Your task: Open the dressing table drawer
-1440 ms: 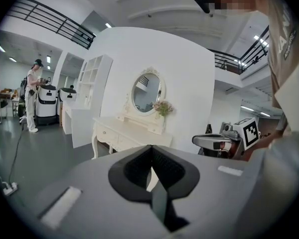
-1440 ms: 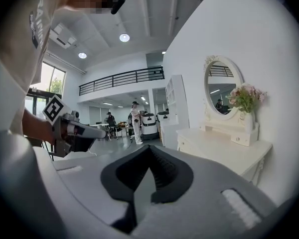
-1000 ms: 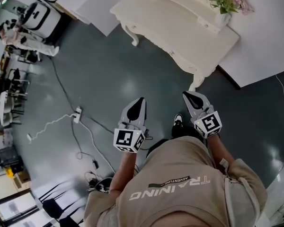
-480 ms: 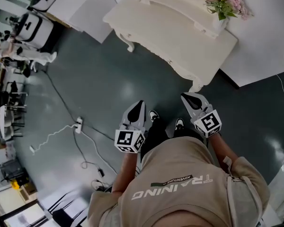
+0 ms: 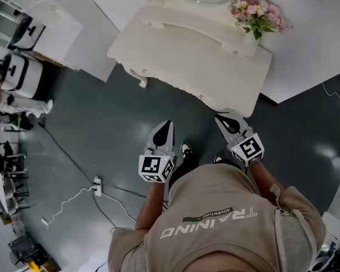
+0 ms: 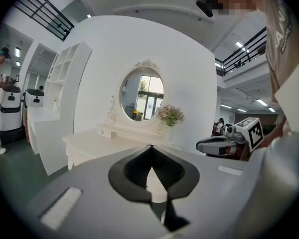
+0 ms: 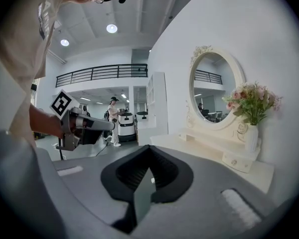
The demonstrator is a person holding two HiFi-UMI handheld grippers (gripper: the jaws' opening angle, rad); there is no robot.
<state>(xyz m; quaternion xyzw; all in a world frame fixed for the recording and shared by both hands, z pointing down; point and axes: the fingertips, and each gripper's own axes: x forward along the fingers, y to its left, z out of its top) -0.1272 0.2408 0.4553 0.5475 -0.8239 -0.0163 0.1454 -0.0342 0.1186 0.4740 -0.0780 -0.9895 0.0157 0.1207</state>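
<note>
The cream dressing table (image 5: 181,55) stands against the white wall, with an oval mirror (image 6: 142,96) and a vase of pink flowers (image 5: 252,15) on its raised back shelf. A small drawer front with a round knob (image 7: 233,161) shows in that shelf. My left gripper (image 5: 166,124) is shut and empty, held over the floor just short of the table's front edge. My right gripper (image 5: 220,118) is also shut and empty, its tip close below the table's front right corner. Each gripper sees the other: the right gripper (image 6: 224,144), the left gripper (image 7: 89,126).
Dark grey floor (image 5: 96,123) lies left of the table, with a white cable and power strip (image 5: 96,187) on it. White shelving (image 6: 52,103) stands left of the table. A person beside a white machine (image 7: 120,123) stands farther back. My shoes (image 5: 185,148) show between the grippers.
The dressing table has come closer to both grippers in the head view and its front edge now nearly meets the right tip. Both grippers stay shut and side by side.
</note>
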